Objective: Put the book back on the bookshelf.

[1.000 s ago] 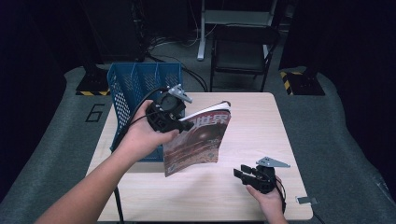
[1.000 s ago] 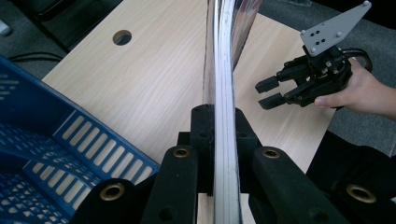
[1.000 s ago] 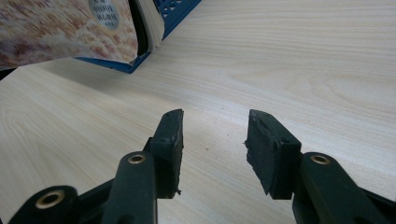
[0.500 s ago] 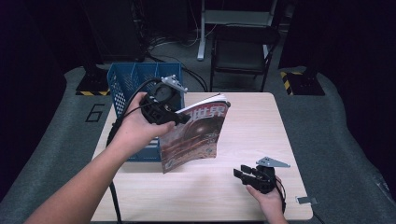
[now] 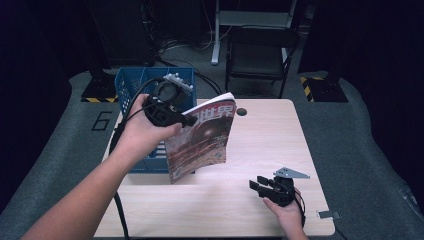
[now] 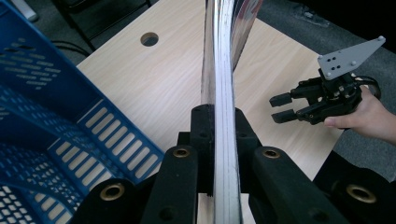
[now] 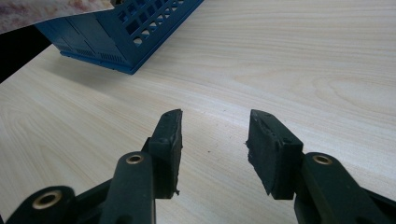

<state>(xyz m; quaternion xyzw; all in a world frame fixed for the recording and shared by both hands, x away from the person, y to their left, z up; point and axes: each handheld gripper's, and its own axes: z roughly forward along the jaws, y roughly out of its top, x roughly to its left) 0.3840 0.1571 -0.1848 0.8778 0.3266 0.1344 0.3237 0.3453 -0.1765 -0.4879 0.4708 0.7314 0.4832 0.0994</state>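
Left gripper view — magazine [image 6: 223,70] clamped edge-on inside left claw [image 6: 219,135].

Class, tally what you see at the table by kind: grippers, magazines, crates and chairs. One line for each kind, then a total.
Grippers: 2, the left gripper shut on the magazine and the right gripper open above the table
Magazines: 1, the magazine
Crates: 1, the blue crate
Chairs: 1, the black chair behind the table
Total: 5

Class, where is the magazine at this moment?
In the high view the magazine hangs above the table, left of centre, clamped in the left tool beside the blue crate.
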